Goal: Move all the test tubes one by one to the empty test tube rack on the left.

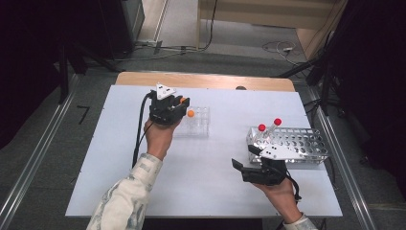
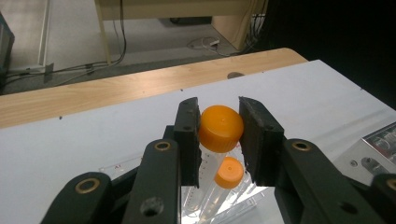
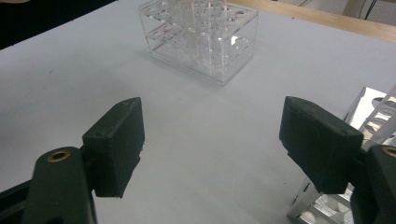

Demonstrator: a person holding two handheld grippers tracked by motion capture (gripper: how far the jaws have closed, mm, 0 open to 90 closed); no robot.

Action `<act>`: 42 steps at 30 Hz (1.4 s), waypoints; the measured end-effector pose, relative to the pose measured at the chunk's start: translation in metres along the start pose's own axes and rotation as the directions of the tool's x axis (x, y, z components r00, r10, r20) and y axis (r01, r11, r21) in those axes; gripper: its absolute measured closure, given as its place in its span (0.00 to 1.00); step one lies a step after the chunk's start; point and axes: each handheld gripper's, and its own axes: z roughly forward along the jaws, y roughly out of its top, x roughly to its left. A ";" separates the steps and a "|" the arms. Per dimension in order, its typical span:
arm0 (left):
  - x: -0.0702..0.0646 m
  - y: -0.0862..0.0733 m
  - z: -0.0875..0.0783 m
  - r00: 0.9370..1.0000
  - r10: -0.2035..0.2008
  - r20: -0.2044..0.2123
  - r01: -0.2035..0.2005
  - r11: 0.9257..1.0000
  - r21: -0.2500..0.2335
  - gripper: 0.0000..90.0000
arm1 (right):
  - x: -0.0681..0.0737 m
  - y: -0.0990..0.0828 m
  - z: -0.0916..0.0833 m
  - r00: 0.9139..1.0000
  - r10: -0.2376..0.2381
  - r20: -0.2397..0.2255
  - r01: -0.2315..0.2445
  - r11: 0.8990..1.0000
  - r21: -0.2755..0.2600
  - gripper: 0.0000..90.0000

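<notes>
High view: the left gripper (image 1: 178, 106) is held over the clear rack (image 1: 193, 121), toward the far left part of the worktop (image 1: 215, 187); an orange-capped tube (image 1: 190, 113) is seen at its tip. The metal rack (image 1: 292, 143), near the right edge, carries two red-capped tubes (image 1: 269, 127); the right gripper (image 1: 244, 168) hangs just in front of it. Left gripper view: the gripper is clamped on the orange cap (image 2: 220, 127) of the tube, with a second orange-capped tube (image 2: 228, 173) below in the rack. The held tube is best kept upright and centred over a free well before lowering, so that the neighbouring cap is not struck. Right gripper view: the jaws stand wide apart, nothing between them, over bare worktop. Open room is judged ample between the racks; the metal rack's edge lies close beside the right gripper.
</notes>
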 end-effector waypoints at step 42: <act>-0.003 -0.032 -0.015 0.998 -0.057 -0.005 0.057 0.998 0.030 0.25 | -0.028 -0.008 -0.014 0.992 0.042 0.121 -0.039 0.999 -0.024 0.24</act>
